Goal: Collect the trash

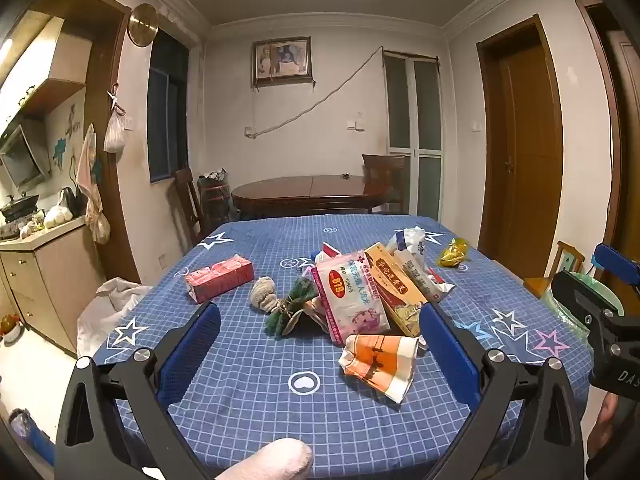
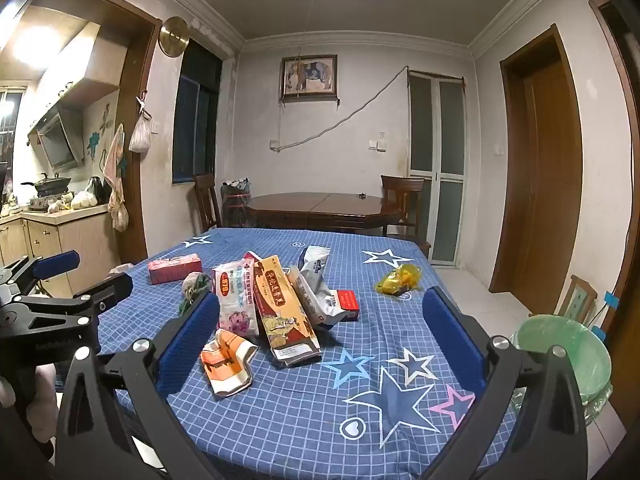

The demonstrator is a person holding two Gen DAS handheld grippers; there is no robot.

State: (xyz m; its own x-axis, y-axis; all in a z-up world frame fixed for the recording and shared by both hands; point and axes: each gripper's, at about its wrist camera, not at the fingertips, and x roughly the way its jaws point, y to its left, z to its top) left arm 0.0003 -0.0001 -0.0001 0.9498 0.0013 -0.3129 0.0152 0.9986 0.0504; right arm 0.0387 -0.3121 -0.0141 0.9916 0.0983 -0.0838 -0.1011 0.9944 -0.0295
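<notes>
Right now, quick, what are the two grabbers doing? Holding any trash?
Left gripper: open, holding nothing, above the table.
Right gripper: open, holding nothing too.

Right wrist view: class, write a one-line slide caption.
Open right gripper faces wrappers on the blue star tablecloth; green-lined bin beside the table.

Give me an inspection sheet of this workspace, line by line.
Surface: blue checked tablecloth with stars.
Job's things: orange wrapper nearest; pink packet, yellow-brown box and white bag piled together; yellow wrapper apart; green-lined bin beside the table's right edge.
Clutter: red carton, rag bundle.
Grippers: left gripper and right gripper open, holding nothing.
Cables: cord on far wall.
Surroundings: wooden table, chairs, kitchen counter.
</notes>
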